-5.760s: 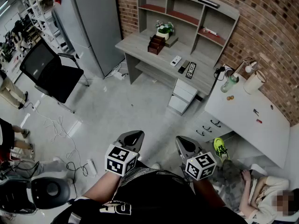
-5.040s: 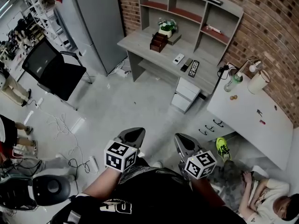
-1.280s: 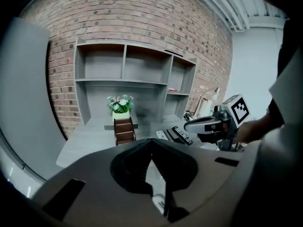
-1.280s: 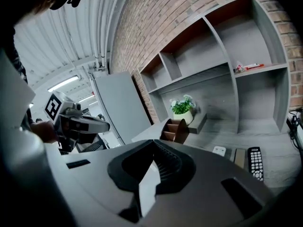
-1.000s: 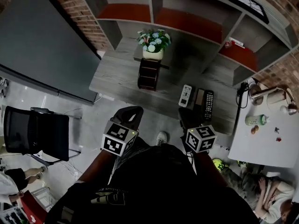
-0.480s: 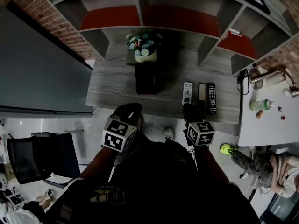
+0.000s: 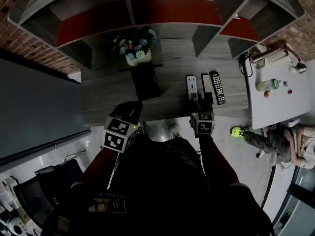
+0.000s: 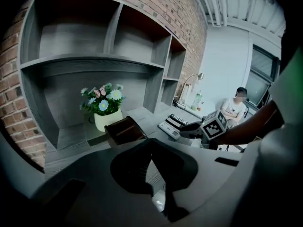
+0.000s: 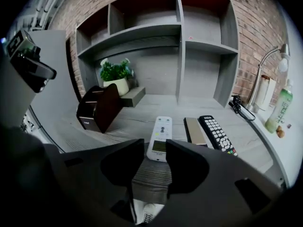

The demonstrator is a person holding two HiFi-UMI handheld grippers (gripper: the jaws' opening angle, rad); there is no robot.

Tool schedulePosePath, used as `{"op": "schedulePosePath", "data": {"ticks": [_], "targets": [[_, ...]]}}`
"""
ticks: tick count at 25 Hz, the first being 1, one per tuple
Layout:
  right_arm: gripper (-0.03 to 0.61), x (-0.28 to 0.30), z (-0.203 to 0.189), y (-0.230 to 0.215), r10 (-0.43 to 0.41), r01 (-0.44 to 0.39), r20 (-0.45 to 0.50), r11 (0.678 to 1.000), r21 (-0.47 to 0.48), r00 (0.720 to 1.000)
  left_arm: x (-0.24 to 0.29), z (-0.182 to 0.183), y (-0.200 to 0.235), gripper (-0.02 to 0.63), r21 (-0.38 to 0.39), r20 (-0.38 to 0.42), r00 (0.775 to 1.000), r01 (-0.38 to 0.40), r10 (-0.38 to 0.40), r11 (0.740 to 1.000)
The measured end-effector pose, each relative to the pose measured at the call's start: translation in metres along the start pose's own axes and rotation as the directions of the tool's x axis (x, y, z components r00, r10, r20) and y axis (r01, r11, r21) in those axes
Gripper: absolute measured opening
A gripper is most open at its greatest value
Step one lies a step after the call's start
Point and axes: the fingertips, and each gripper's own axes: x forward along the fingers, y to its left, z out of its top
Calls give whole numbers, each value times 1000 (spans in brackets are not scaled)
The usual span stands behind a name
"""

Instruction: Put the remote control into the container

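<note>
Lower over the desk (image 9: 135,123) than a second ago, the right gripper (image 9: 155,148) has jaws just opening, ungripped white remote (image 9: 160,137) directly ahead. The left gripper (image 8: 151,148) seems closed.

Three views over one desk (image 7: 167,90)

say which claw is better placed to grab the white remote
Right. The right claw has just been opening its jaws, nothing between them, with the white remote control straight ahead. The left claw is shut, nearer the dark brown container.
</note>
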Motion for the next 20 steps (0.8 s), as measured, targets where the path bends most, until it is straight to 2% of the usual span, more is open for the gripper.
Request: {"op": "schedulePosePath", "data": {"ticks": [3, 4, 9, 13, 20], "targets": [[223, 15, -10, -10, -69, 70, -24, 997, 29, 997, -3, -2, 11, 6, 26, -9, 1000, 24, -23, 999], [238, 19, -14, -11, -76, 77, -35, 996, 45, 997, -4, -3, 15, 6, 27, -9, 1000, 29, -29, 999], [245, 38, -31, -8, -88, 94, -100, 994, 62, 991, -11, -7, 36, 6, 15, -13, 999, 45, -45, 999], [247, 47, -41, -15, -114, 126, -132, 988, 86, 985, -21, -8, 52, 6, 8, -6, 1000, 18, -18, 1000], [222, 43, -35, -13, -113, 117, -139, 993, 28, 984, -34, -8, 66, 6, -36, 25, 999, -22, 23, 999]]}}
